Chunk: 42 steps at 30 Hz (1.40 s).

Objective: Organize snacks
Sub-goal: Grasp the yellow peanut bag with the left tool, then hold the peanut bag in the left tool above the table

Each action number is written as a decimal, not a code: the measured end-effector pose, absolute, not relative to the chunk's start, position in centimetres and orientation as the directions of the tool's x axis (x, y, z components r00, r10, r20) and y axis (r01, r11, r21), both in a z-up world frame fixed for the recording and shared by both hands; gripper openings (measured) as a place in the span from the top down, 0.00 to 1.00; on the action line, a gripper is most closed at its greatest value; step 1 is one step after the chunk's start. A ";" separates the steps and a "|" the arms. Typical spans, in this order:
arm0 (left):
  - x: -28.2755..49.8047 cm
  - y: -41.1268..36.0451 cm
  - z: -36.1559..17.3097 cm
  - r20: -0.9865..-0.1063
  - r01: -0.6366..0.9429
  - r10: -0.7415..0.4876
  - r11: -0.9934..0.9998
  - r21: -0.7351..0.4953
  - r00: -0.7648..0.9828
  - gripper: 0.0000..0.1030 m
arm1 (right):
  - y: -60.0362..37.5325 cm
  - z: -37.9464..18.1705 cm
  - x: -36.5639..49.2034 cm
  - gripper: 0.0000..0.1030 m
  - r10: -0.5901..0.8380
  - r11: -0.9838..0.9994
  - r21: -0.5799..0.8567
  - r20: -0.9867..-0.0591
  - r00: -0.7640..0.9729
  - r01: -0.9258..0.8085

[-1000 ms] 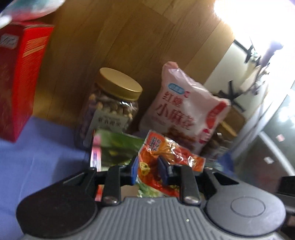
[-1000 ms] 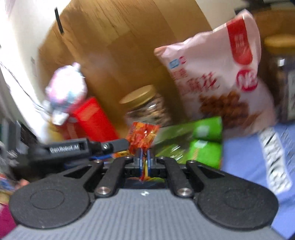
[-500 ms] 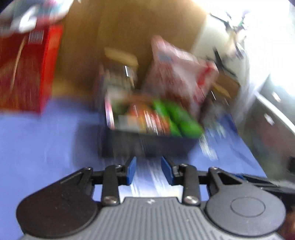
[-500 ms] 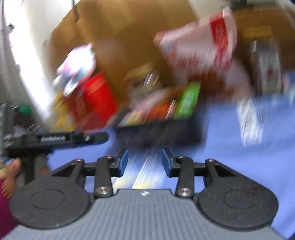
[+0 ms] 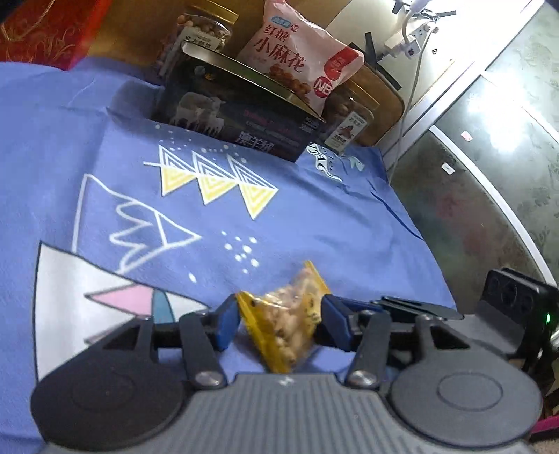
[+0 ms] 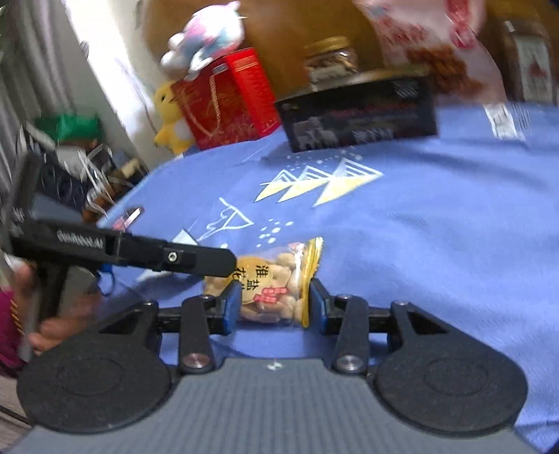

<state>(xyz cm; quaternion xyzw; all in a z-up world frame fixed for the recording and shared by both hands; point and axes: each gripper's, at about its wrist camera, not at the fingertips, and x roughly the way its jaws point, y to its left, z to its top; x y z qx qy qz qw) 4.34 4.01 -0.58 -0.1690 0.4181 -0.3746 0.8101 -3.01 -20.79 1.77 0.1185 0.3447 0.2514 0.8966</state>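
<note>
On blue cloth (image 5: 314,216), clear yellow-edged peanut packet (image 5: 290,324), red label

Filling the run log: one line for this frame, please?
step: reach peanut bag | left gripper: open, straddling bag | right gripper: open, straddling bag | bag: on blue cloth | black box: behind

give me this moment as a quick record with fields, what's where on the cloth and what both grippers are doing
surface: blue patterned cloth
target: yellow-edged peanut packet, lying on the cloth near the front
left gripper: jaws have just been opening, packet between them, pads look apart from it
right gripper: astride the same packet, pads close beside it, contact unclear
dark box: at the back of the cloth
behind box: pink snack bag, gold-lidded nut jar
far left: red carton, plush toy on top of it
</note>
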 end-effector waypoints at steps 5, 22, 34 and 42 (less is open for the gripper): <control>4.0 4.0 -0.9 -0.529 0.439 -0.761 0.649 -0.622 0.375 0.61 | -20.4 1.2 -3.8 0.56 0.518 0.855 0.327 -0.547 0.658 -0.402; 4.9 -5.5 -0.6 -0.588 0.586 -0.755 0.626 -0.515 0.289 0.67 | -24.8 1.4 -5.9 0.65 0.353 0.935 0.194 -0.567 0.744 -0.295; 5.3 -13.5 0.3 -0.645 0.682 -0.704 0.630 -0.373 0.297 0.59 | -29.9 0.4 -6.6 0.63 0.251 0.962 0.232 -0.549 0.798 -0.143; 4.7 -12.1 0.8 -0.679 0.623 -0.646 0.701 -0.348 0.347 0.57 | -29.0 0.3 -6.6 0.56 0.245 0.967 0.196 -0.546 0.801 -0.162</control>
